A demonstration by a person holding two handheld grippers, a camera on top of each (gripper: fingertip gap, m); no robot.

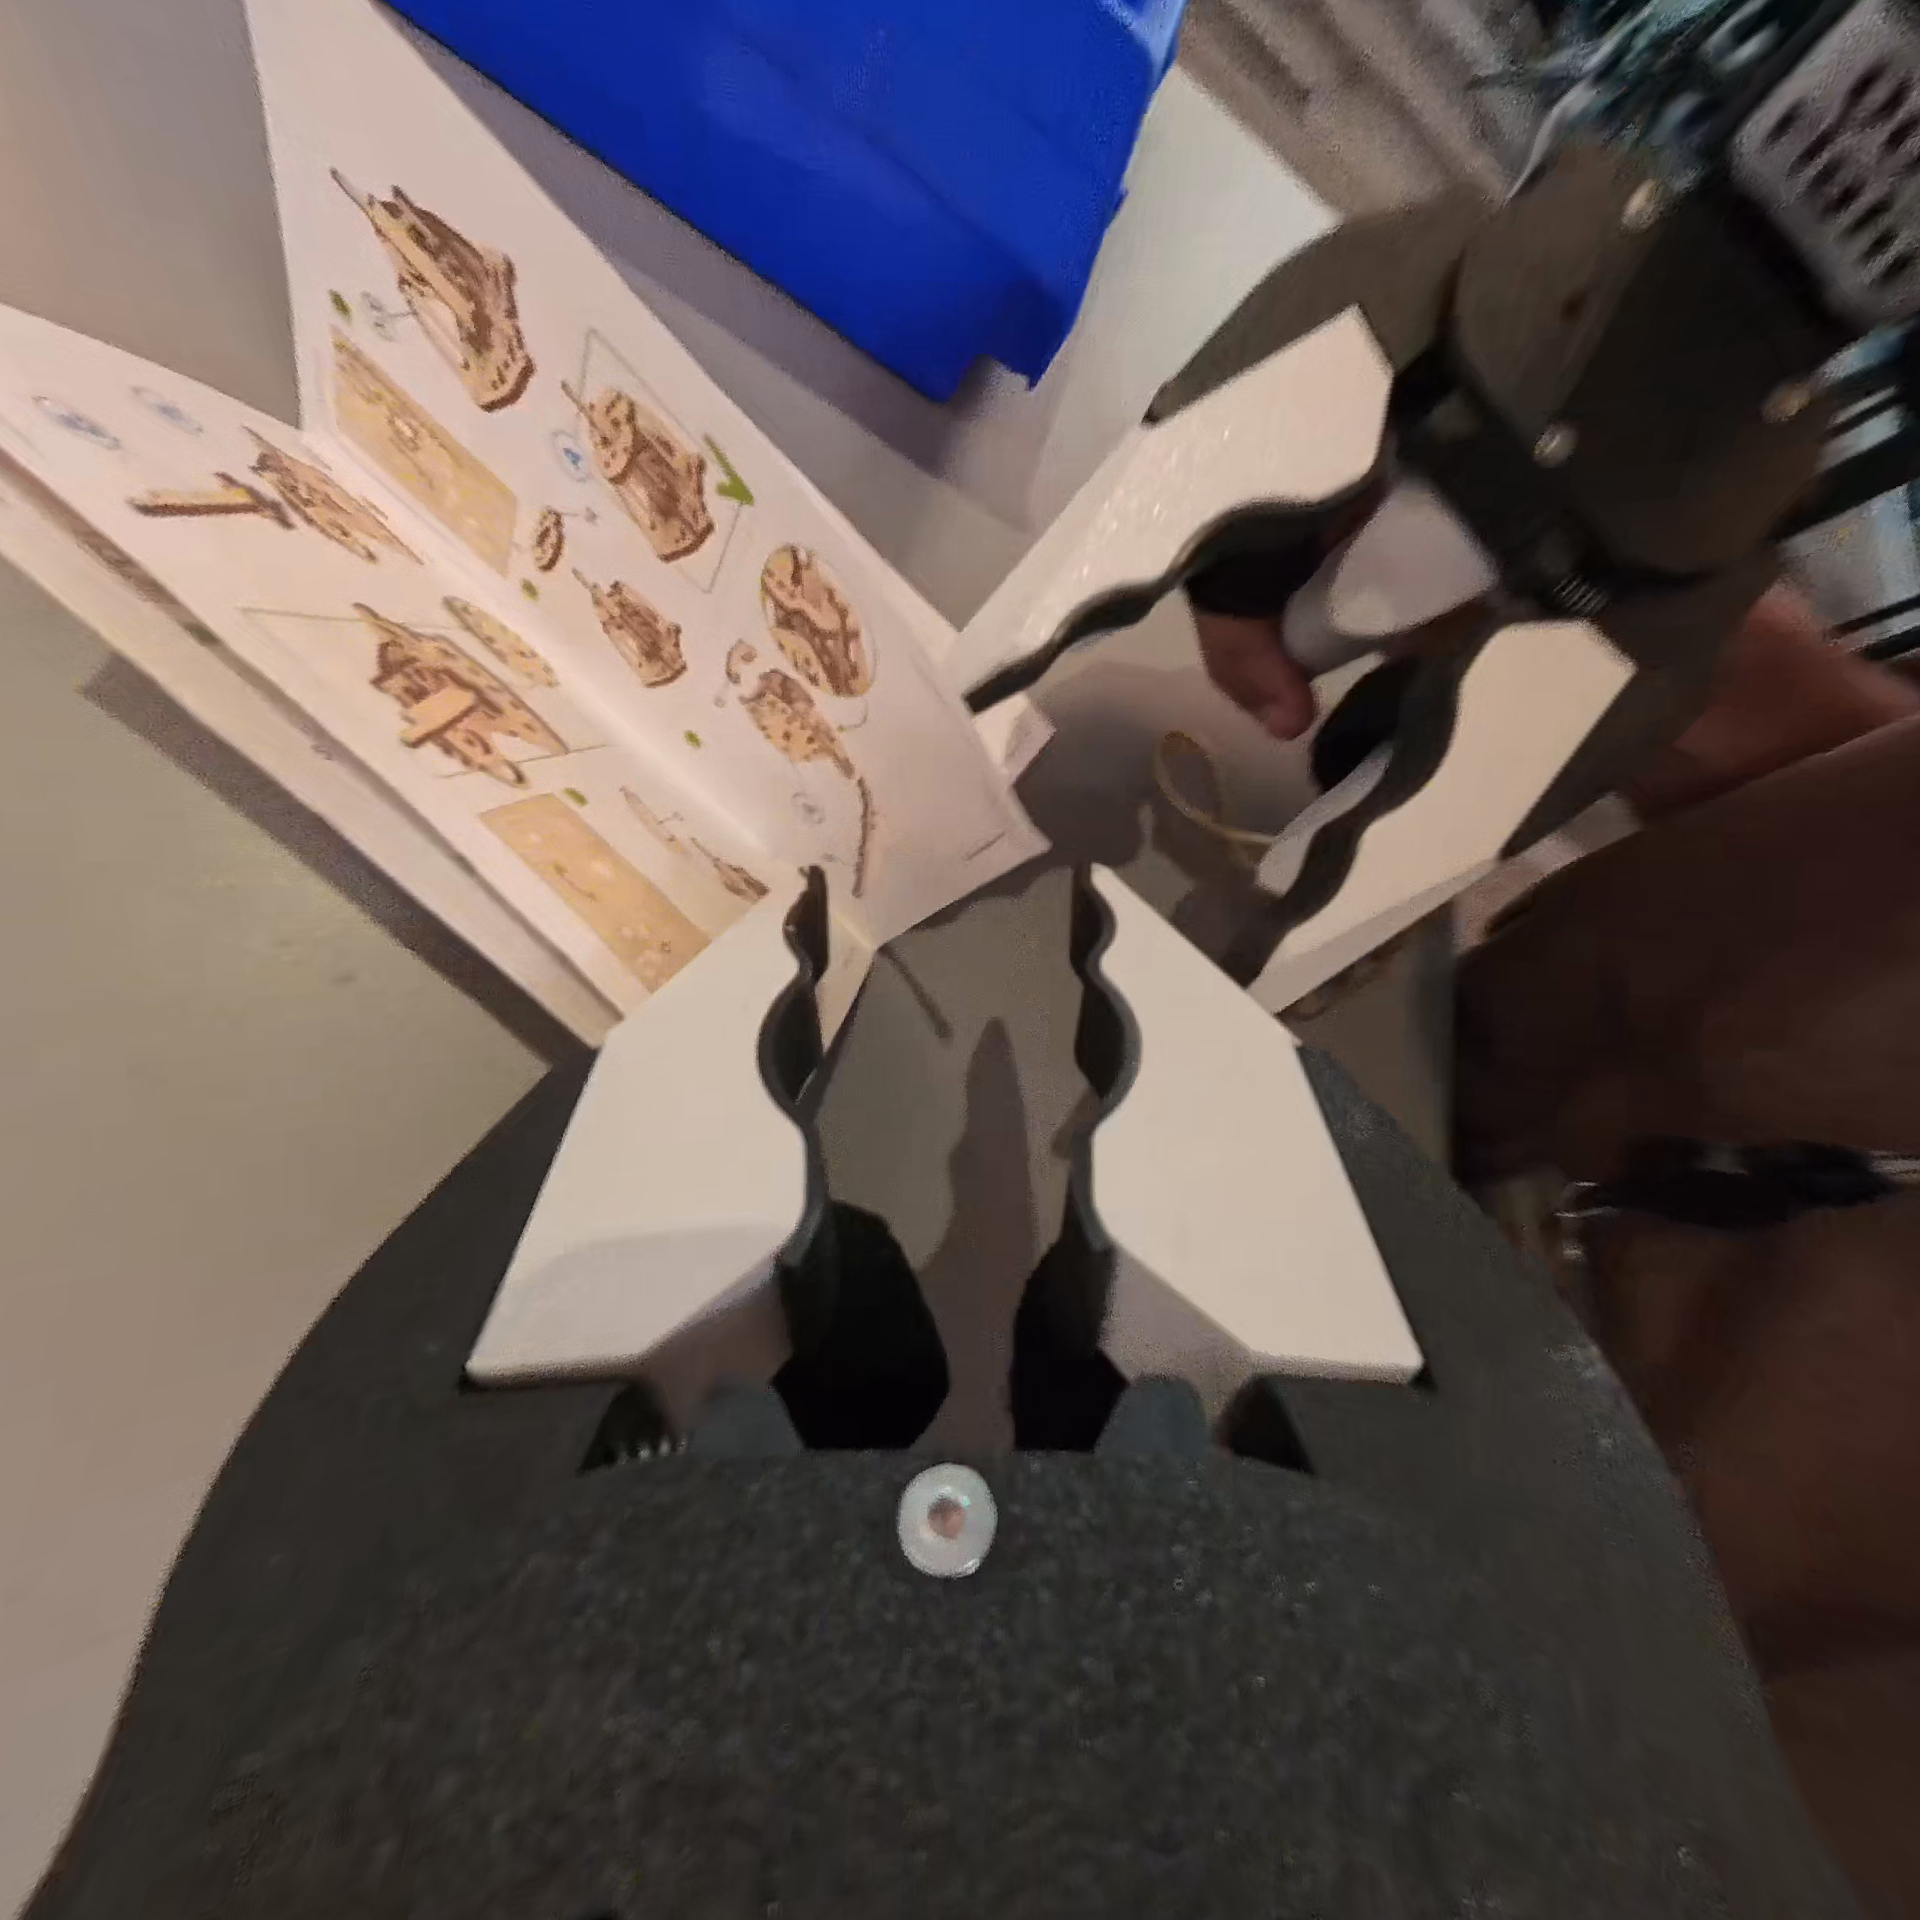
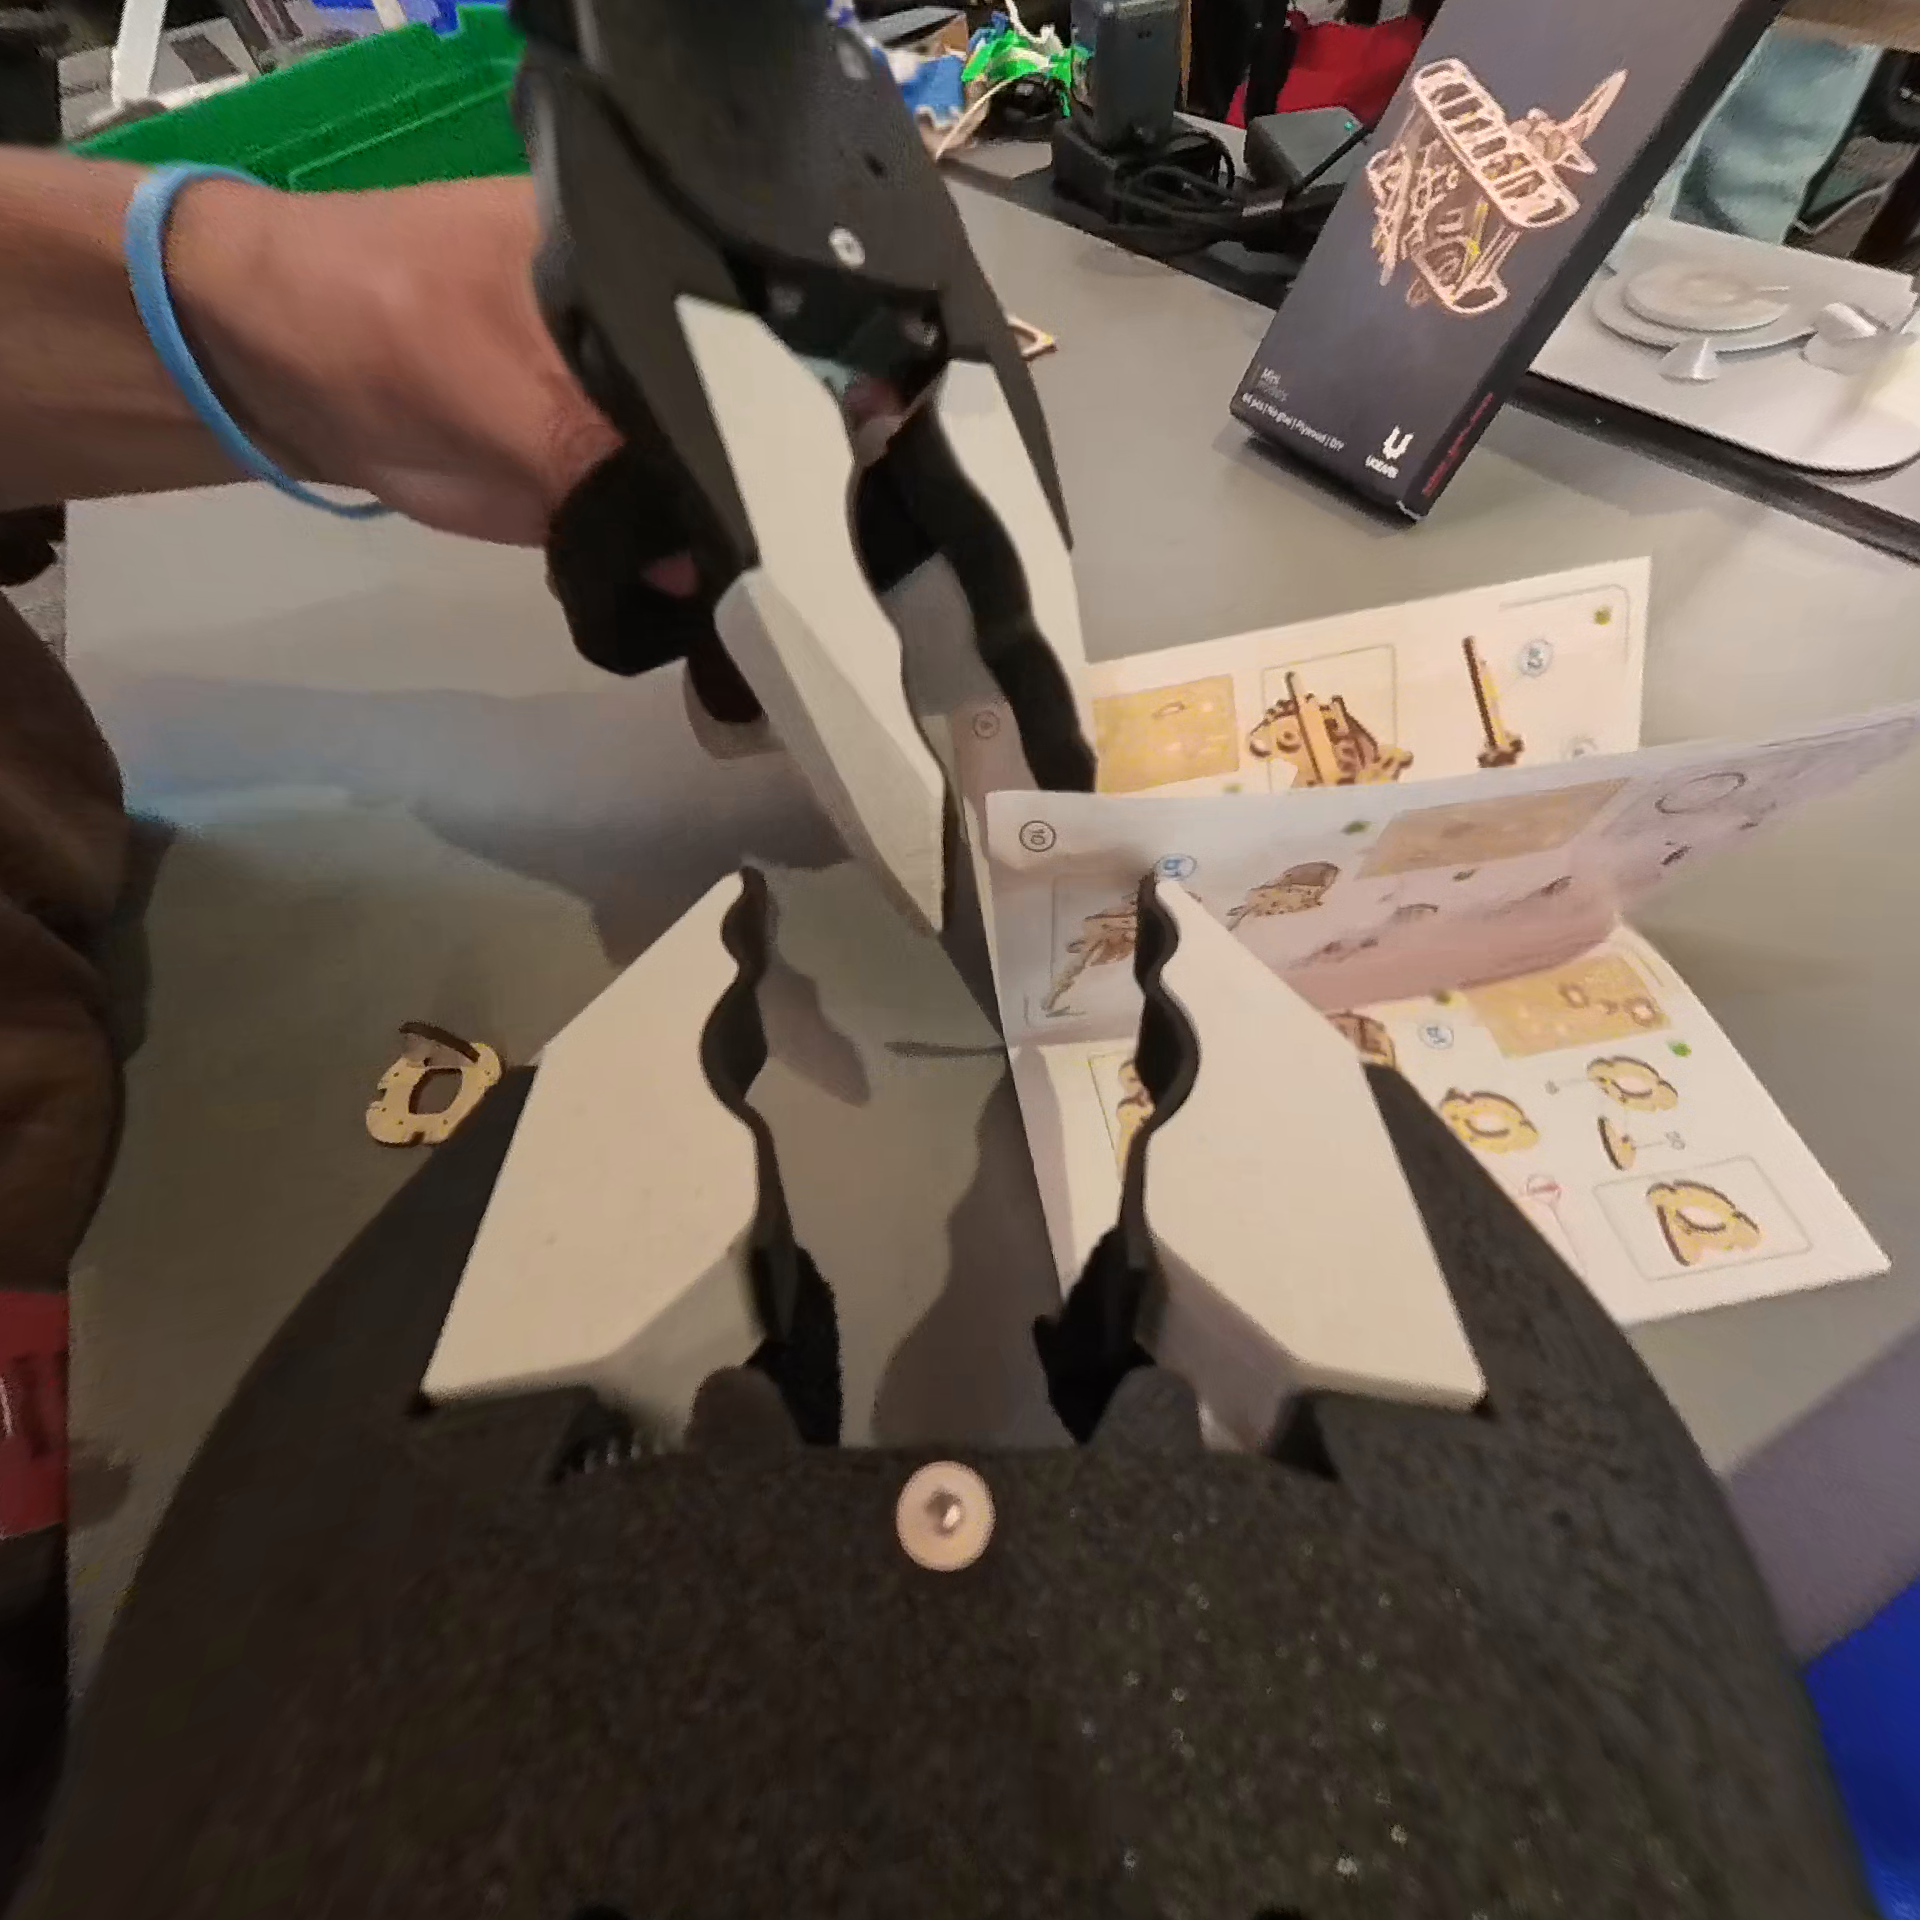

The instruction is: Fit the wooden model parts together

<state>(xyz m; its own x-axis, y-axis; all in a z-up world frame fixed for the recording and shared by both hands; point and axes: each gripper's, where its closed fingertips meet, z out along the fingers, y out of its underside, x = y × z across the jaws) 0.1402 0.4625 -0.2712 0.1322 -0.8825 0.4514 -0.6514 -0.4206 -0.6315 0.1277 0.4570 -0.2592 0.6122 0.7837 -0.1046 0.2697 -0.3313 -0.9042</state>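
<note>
A small flat wooden part [image 2: 431, 1086] with cut-outs lies on the grey table [image 2: 312, 831], left of my right gripper [image 2: 951, 894]. The right gripper is open and empty, a little above the table at the booklet's edge. My left gripper [image 1: 951, 894] is open and empty too, and points at the booklet's near corner. It also shows in the right wrist view [image 2: 977, 831], coming down from above. In the left wrist view the right gripper [image 1: 1117, 821] is at the right, with a blurred tan wooden shape [image 1: 1179, 764] on the table between its fingers.
An open instruction booklet [image 2: 1455, 1039] lies on the table and also shows in the left wrist view [image 1: 540, 582]. A dark model box [image 2: 1455, 239] leans at the back right. A green bin [image 2: 312, 114] stands far left, a blue bin [image 1: 831, 156] behind the booklet. My left and right fingertips are right by each other.
</note>
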